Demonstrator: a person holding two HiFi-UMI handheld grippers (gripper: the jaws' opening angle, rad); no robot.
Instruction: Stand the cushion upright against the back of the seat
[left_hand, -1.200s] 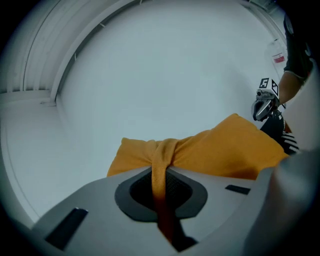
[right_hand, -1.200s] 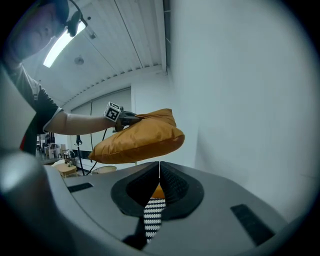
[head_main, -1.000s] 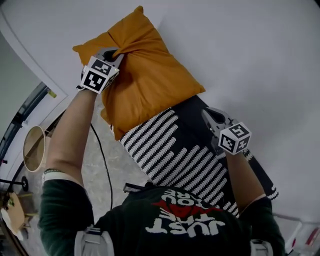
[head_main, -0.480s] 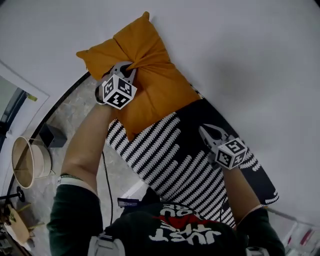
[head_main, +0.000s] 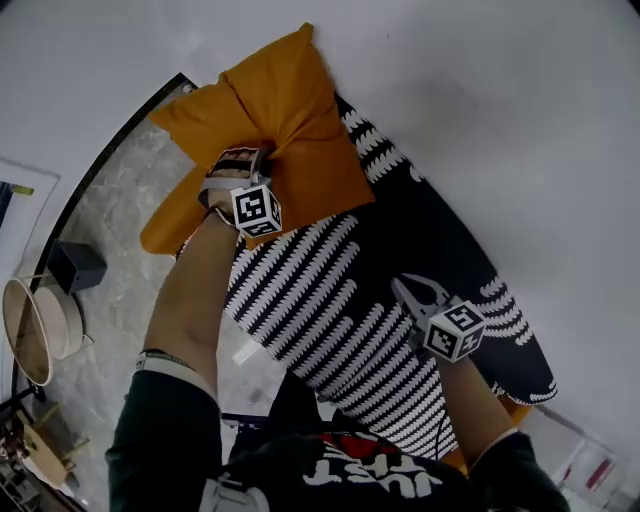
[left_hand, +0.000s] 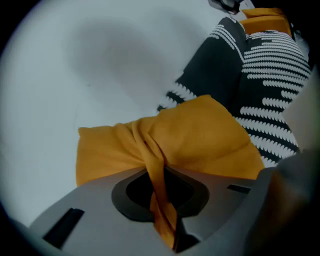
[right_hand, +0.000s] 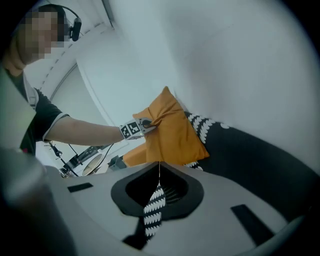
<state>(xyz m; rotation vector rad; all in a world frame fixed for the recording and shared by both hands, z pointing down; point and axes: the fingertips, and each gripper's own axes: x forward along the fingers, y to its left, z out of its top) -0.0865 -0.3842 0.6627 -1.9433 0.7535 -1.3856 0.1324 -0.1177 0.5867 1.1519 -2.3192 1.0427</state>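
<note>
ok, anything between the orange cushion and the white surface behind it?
Partly. The striped cushion, pinched in the right gripper, runs behind the right side of the orange cushion in the head view. The orange cushion's upper corner has only the bare white surface behind it. The left gripper is shut on the orange cushion.

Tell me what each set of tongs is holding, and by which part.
Left tongs: orange cushion, by a bunched fold of its cover. Right tongs: black-and-white patterned cushion, by a pinched fold of fabric.
</note>
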